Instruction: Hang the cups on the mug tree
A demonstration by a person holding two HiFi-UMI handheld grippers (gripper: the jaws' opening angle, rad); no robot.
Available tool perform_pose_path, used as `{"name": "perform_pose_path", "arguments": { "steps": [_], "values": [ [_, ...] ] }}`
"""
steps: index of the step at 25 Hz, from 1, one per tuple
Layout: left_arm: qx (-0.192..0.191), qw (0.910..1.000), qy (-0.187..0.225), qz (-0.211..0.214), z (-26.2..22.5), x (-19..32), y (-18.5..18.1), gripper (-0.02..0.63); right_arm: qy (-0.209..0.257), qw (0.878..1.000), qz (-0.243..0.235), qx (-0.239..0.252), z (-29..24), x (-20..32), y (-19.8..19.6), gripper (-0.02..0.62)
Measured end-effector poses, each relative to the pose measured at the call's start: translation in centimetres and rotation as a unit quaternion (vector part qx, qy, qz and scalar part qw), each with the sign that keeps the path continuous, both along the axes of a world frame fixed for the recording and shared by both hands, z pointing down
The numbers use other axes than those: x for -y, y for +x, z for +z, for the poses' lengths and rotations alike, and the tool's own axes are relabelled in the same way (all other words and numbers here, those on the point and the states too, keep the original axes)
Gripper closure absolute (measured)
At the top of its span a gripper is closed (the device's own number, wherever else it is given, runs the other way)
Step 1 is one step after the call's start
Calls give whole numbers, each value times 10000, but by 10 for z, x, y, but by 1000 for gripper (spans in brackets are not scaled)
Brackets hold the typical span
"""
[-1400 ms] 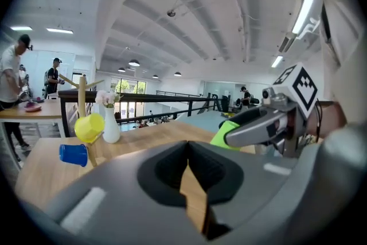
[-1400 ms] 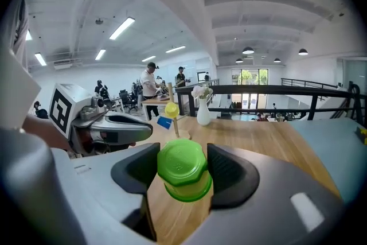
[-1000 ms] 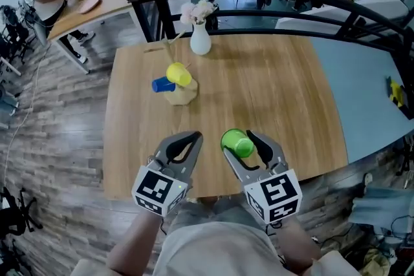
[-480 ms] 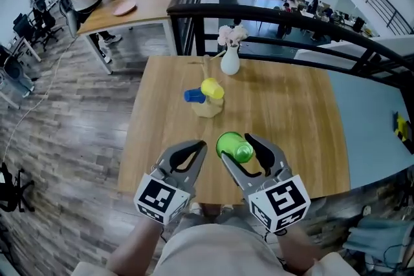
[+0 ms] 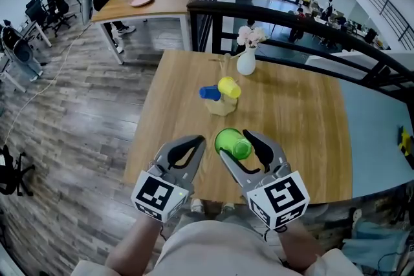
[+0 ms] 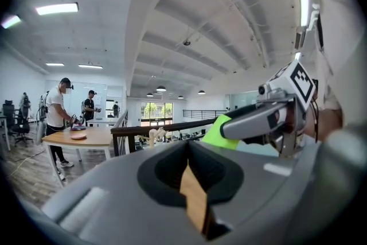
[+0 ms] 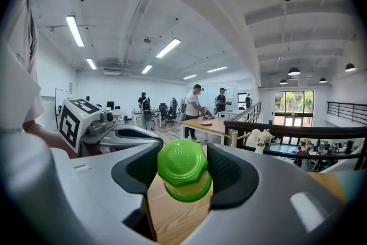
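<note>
Right gripper (image 5: pixel 235 145) clamps green cup (image 5: pixel 231 141) (mug tree (image 5: pixel 220 107) pegs barely visible).

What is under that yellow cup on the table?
The yellow cup sits over the pale wooden base of the mug tree, with a blue cup at its left. Whatever peg carries it is covered by the cup itself.

The mug tree (image 5: pixel 220 106) is partly hidden by the yellow cup (image 5: pixel 229 86) and blue cup (image 5: pixel 209 93)
</note>
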State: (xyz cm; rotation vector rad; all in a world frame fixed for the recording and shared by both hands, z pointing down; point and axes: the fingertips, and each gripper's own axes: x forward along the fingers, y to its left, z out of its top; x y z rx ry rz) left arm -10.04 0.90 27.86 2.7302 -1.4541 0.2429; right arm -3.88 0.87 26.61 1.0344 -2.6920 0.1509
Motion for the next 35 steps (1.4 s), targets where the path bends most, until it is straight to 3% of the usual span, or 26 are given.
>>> {"name": "perform_pose_path", "arguments": {
  "steps": [18,35],
  "values": [
    [-41,9999,-125,-107,7,28,-11,604,-91,9997,169,-139,10,36,5,334],
    [-21,9999,141,-53,-14,106,-11,603,807,9919,867,-451,-35,149,54,334]
  ]
}}
